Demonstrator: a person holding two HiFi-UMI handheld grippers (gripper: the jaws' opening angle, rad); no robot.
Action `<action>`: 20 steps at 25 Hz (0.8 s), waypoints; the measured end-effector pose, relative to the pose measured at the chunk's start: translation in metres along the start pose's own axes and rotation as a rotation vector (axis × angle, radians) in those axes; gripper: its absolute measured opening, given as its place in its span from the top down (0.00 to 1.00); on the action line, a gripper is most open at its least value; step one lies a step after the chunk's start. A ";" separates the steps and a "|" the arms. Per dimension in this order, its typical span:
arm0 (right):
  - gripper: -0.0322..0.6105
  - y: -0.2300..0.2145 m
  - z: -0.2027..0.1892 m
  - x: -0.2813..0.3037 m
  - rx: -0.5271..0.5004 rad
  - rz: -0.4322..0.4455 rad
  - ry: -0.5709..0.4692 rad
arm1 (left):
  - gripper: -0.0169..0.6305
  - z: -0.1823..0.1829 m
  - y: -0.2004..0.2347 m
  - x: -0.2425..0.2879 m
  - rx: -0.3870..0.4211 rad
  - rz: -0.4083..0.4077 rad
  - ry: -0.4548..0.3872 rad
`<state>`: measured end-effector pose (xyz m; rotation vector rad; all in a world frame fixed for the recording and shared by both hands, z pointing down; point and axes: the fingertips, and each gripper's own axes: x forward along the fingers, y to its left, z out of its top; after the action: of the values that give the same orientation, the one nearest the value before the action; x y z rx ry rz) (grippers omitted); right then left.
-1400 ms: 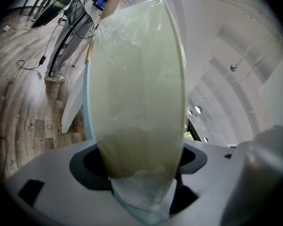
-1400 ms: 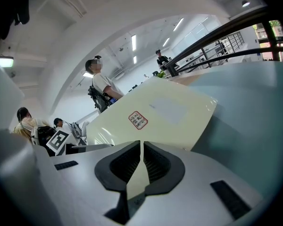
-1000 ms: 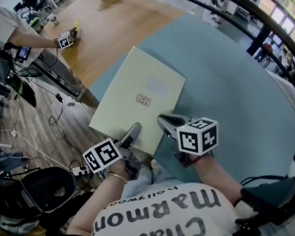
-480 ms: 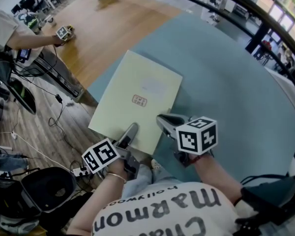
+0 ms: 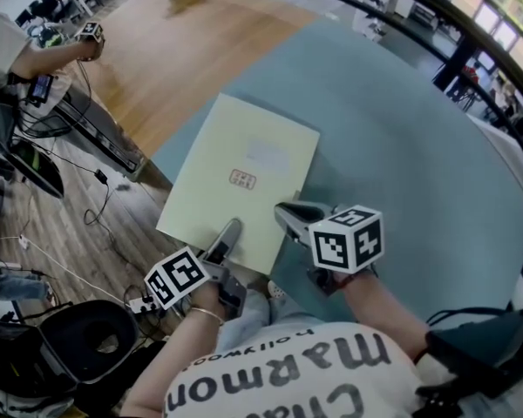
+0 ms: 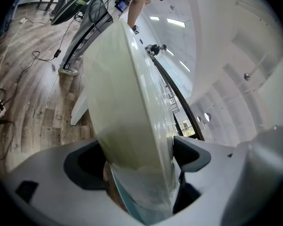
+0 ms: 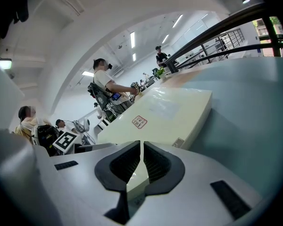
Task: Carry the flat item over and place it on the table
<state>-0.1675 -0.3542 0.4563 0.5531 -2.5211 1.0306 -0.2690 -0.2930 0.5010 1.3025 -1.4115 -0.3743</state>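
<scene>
The flat item is a pale yellow-green slab with a small red label. It lies on the blue-grey table, and its near left part overhangs the table's edge. My left gripper is at the item's near edge. Its jaws are opening, with the item between them and a dark gap on the left side. My right gripper is over the item's near right corner. Its jaws are shut and hold nothing that I can see. The item stretches out beyond them.
A wooden table adjoins the blue one at the back left. A person there holds a marker-cube gripper. Below the overhang are wood floor, cables and a black chair. A dark railing curves along the far right.
My grippers and the flat item have hardly moved. The person at the far left has lifted the hand-held gripper off the wooden table and drawn it back to the left.
</scene>
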 end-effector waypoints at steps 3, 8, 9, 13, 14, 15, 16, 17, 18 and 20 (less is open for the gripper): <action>0.88 -0.001 -0.003 -0.002 -0.001 -0.005 0.001 | 0.30 -0.003 0.001 -0.001 0.001 0.000 -0.002; 0.88 0.000 0.000 -0.001 -0.002 -0.001 0.000 | 0.29 -0.003 0.000 0.000 -0.009 0.006 -0.004; 0.88 0.000 0.001 0.000 -0.001 0.001 0.002 | 0.29 -0.002 -0.001 0.001 -0.013 0.004 -0.004; 0.88 0.000 -0.001 0.003 0.003 0.000 0.006 | 0.29 -0.001 0.003 0.001 -0.018 0.007 -0.003; 0.88 0.000 -0.002 0.004 0.005 0.001 0.007 | 0.29 -0.001 0.004 0.001 -0.018 0.008 -0.003; 0.88 -0.001 -0.003 0.004 0.006 0.001 0.007 | 0.29 -0.001 0.005 0.002 -0.019 0.008 -0.003; 0.88 -0.001 -0.003 0.004 0.007 0.001 0.008 | 0.29 -0.001 0.006 0.002 -0.020 0.008 -0.004; 0.88 -0.002 -0.003 0.004 0.008 0.001 0.009 | 0.29 -0.001 0.006 0.002 -0.022 0.008 -0.005; 0.88 -0.003 -0.002 0.003 0.009 0.000 0.010 | 0.29 -0.001 0.005 0.003 -0.026 0.008 -0.006; 0.88 -0.004 -0.002 0.002 0.012 -0.003 0.013 | 0.28 -0.001 0.005 0.004 -0.037 0.008 -0.004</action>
<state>-0.1669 -0.3555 0.4609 0.5517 -2.5032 1.0452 -0.2694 -0.2936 0.5075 1.2661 -1.4066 -0.3961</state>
